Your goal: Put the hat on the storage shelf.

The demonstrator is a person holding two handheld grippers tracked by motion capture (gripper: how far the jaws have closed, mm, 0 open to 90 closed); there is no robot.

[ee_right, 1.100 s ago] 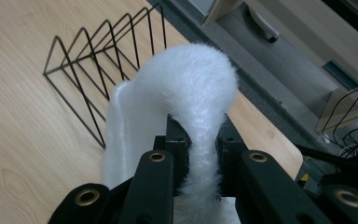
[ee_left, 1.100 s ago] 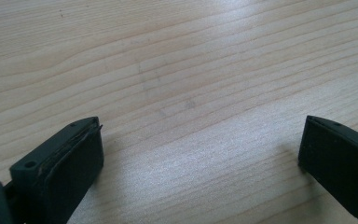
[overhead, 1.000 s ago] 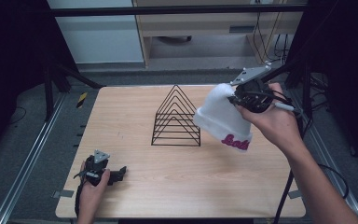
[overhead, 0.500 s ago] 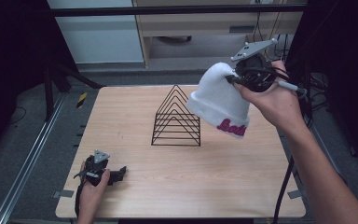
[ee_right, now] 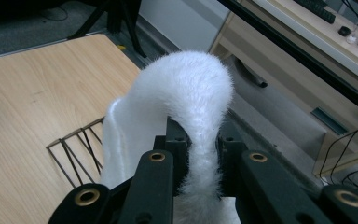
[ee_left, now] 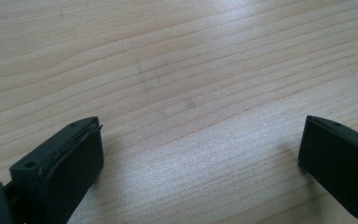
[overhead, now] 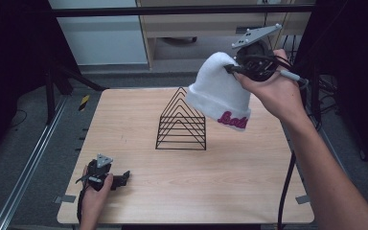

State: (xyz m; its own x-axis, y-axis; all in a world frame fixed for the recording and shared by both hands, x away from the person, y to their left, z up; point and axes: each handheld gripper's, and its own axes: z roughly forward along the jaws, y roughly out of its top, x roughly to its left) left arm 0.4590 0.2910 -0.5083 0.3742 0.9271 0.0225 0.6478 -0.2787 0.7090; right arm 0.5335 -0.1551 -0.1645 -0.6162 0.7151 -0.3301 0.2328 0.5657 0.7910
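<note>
**White hat held aloft above the wire rack**

The right hand-held gripper [overhead: 239,72] is up high at the far right of the table [overhead: 249,191], the forearm slanting in from the bottom right corner, the wrist bent so the gripper points left across the table. Its jaws are clamped tight on a fold at the crown of the white fluffy knitted hat with pink lettering on its cuff [overhead: 219,91], which hangs clear of the table, cuff downward, just above and right of the black wire rack of nested triangles [overhead: 182,124]. In the right gripper view the hat [ee_right: 182,102] bulges over the jaws and hides much of the rack [ee_right: 77,149] below; the lettering is too blurred to read.

Down at the near left edge, the left hand-held gripper [overhead: 120,178] lies low on the table, the hand curled around its body, jaws wide apart with bare wood between them. That forearm is cut off by the picture's bottom edge.
</note>
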